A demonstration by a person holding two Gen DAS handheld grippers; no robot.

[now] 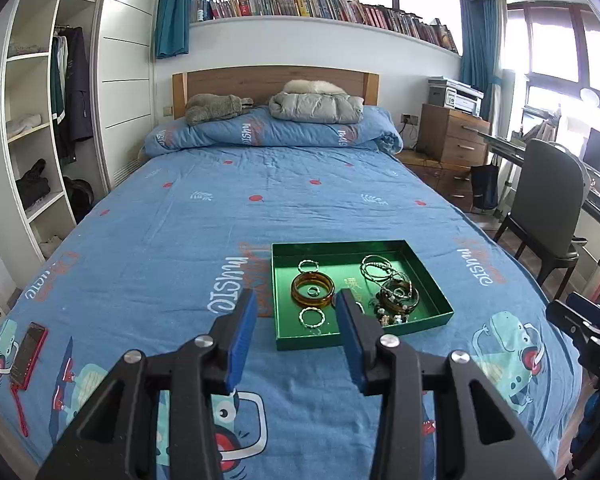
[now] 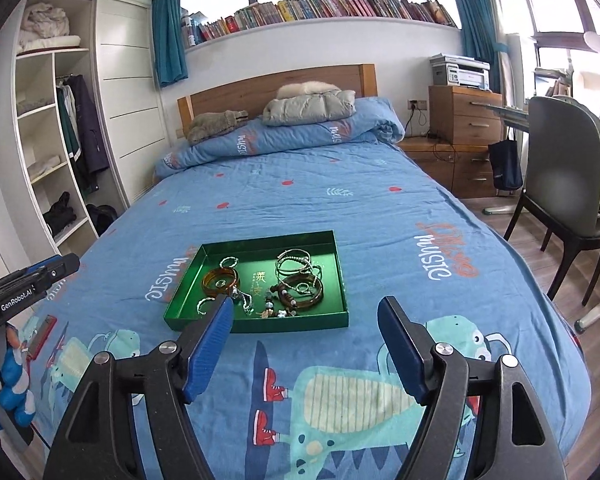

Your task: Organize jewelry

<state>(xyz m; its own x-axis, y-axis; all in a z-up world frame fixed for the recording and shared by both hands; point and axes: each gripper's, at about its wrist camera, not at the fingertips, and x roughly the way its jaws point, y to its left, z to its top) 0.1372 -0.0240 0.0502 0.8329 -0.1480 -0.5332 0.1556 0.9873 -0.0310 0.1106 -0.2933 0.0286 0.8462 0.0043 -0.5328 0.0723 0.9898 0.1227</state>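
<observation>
A green tray [image 1: 428, 268] lies on the blue bedspread; it also shows in the right wrist view [image 2: 340, 268]. It holds an amber bangle [image 1: 300, 300] [image 2: 209, 282], silver rings and bracelets [image 1: 374, 270] [image 2: 294, 262], and a dark beaded pile [image 1: 396, 300] [image 2: 302, 294]. My left gripper [image 1: 297, 305] is open and empty, just in front of the tray's near edge. My right gripper [image 2: 305, 312] is open wide and empty, at the tray's near right corner. The other gripper's body shows at each view's edge [image 1: 584, 328] [image 2: 24, 284].
A red phone [image 1: 30, 352] lies on the bed at the near left. Folded quilt and clothes [image 1: 312, 108] sit at the headboard. A wardrobe [image 1: 40, 120] stands left; a grey chair [image 2: 568, 184], drawers and a desk stand right.
</observation>
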